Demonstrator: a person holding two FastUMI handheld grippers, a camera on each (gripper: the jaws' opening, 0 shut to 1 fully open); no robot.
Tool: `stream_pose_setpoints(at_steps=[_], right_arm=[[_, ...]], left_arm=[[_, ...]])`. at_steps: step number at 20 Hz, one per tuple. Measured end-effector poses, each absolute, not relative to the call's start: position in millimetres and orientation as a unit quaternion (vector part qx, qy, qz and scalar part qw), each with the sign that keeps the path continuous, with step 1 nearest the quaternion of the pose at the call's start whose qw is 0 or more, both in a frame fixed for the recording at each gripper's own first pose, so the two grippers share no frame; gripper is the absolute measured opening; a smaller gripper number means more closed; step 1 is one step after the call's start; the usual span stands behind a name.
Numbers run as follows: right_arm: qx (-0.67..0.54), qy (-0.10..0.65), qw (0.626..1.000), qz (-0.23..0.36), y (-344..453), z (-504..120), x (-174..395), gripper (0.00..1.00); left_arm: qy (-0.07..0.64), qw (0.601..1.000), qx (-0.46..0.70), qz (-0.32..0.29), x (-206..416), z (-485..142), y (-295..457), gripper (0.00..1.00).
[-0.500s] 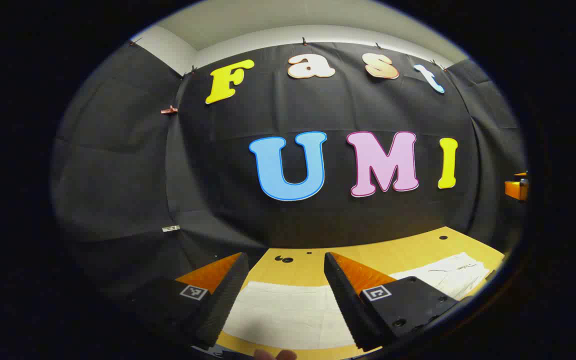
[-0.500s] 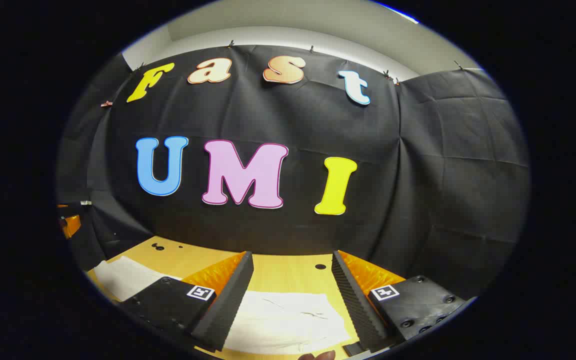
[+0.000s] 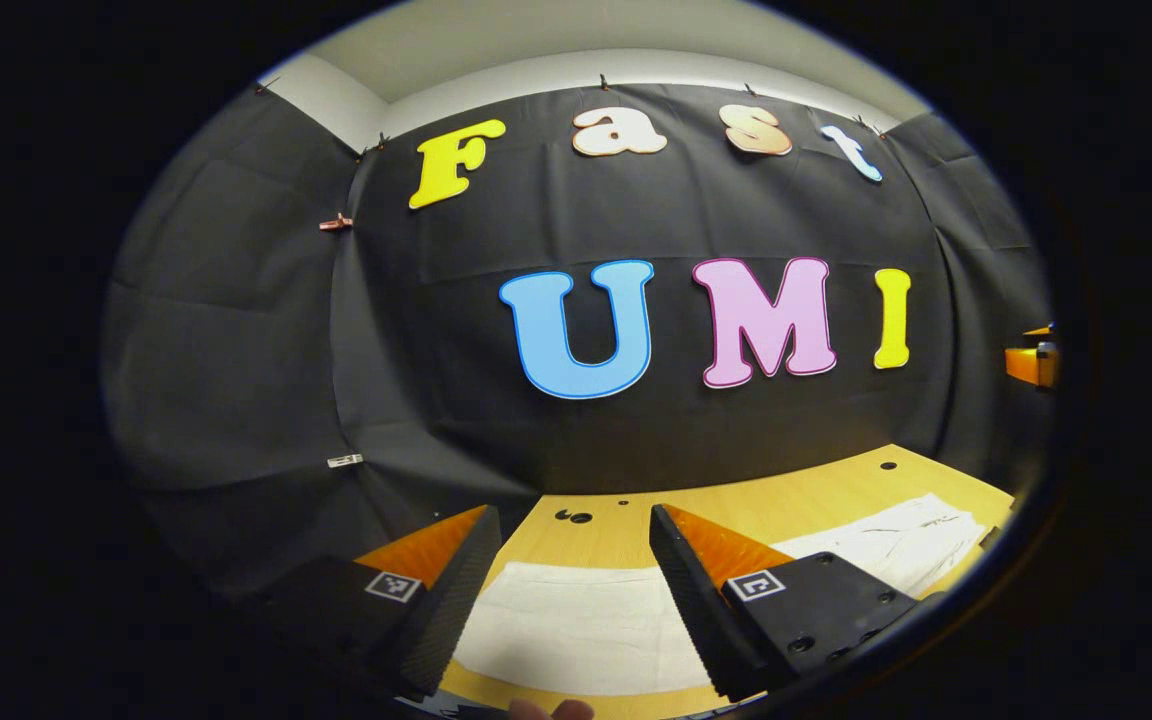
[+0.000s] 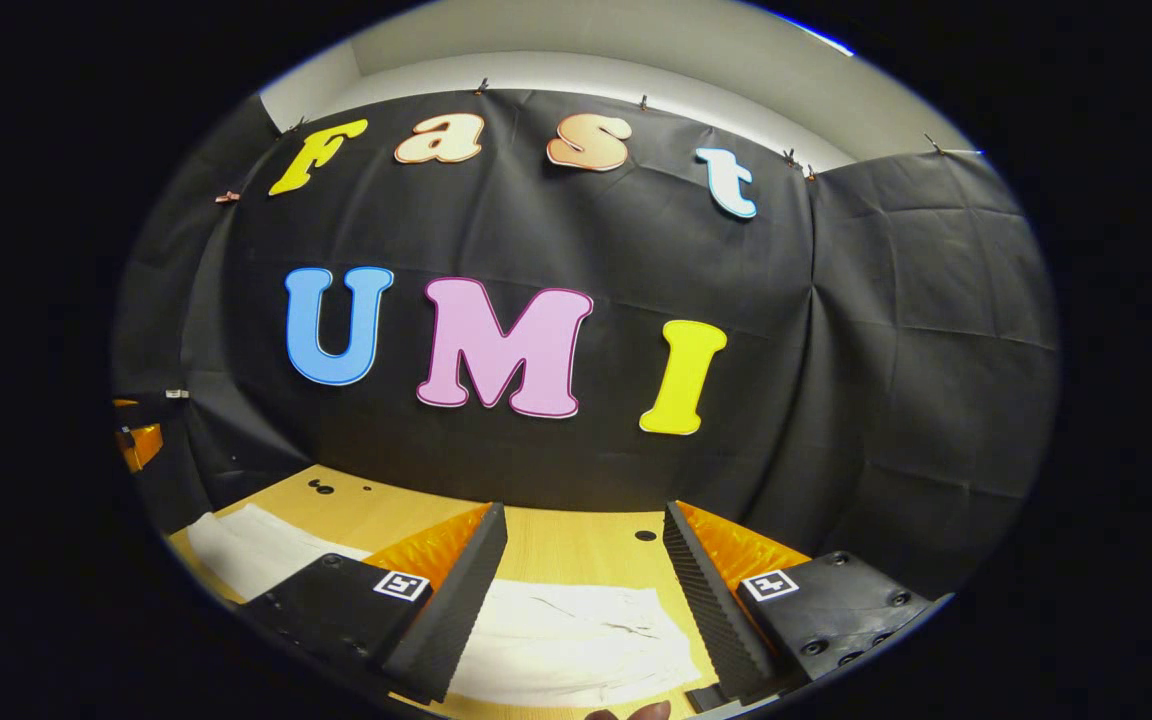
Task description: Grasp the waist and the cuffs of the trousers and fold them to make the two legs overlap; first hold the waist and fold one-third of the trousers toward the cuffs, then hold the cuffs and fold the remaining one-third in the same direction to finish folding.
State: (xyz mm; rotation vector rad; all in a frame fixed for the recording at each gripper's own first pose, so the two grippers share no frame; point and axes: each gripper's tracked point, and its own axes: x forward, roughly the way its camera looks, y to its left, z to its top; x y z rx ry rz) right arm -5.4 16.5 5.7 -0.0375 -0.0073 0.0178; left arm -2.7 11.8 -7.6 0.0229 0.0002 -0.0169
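White trousers (image 3: 576, 625) lie flat on the wooden table (image 3: 796, 500), stretching from one side to the other. In the left gripper view my left gripper (image 3: 576, 520) is open above one end of the cloth, nothing between its fingers; the far end of the trousers (image 3: 911, 545) shows at the right. In the right gripper view my right gripper (image 4: 586, 515) is open over the wrinkled end of the trousers (image 4: 576, 635), while the other end of the trousers (image 4: 251, 550) shows at the left. The right gripper (image 3: 1031, 362) peeks in at the right edge of the left gripper view.
The black cloth wall closes off the back and both sides of the table. Small dark holes (image 3: 572, 517) dot the tabletop near the back. A fingertip (image 3: 551, 709) shows at the bottom edge. The other gripper (image 4: 139, 443) shows at the left edge of the right gripper view.
Both views have shifted slightly; the trousers sit a little differently under each gripper. Both grippers remain open and the cloth has not moved.
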Motion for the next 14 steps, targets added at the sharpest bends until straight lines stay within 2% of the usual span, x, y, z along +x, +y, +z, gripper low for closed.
stream_pose_setpoints(at_steps=[6, 11, 12, 14], right_arm=[[-0.052, -0.001, 0.998, 0.02, 24.8, 3.8, -9.2, 0.97], [-0.152, 0.019, 0.988, 0.003, -5.4, -18.1, -16.0, 0.97], [-0.194, 0.031, 0.98, 0.002, -15.6, -32.9, -18.5, 0.97], [-0.243, 0.043, 0.969, 0.012, -22.4, -51.6, -20.0, 0.97]], left_arm=[[0.0, 0.999, 0.038, -0.02, -4.4, -20.4, 20.1, 0.95], [0.049, 0.984, 0.158, -0.061, -3.0, -88.5, 51.9, 0.97], [0.063, 0.97, 0.221, -0.081, -2.6, -114.6, 61.7, 0.97], [0.085, 0.951, 0.275, -0.11, -0.3, -147.6, 72.7, 0.97]])
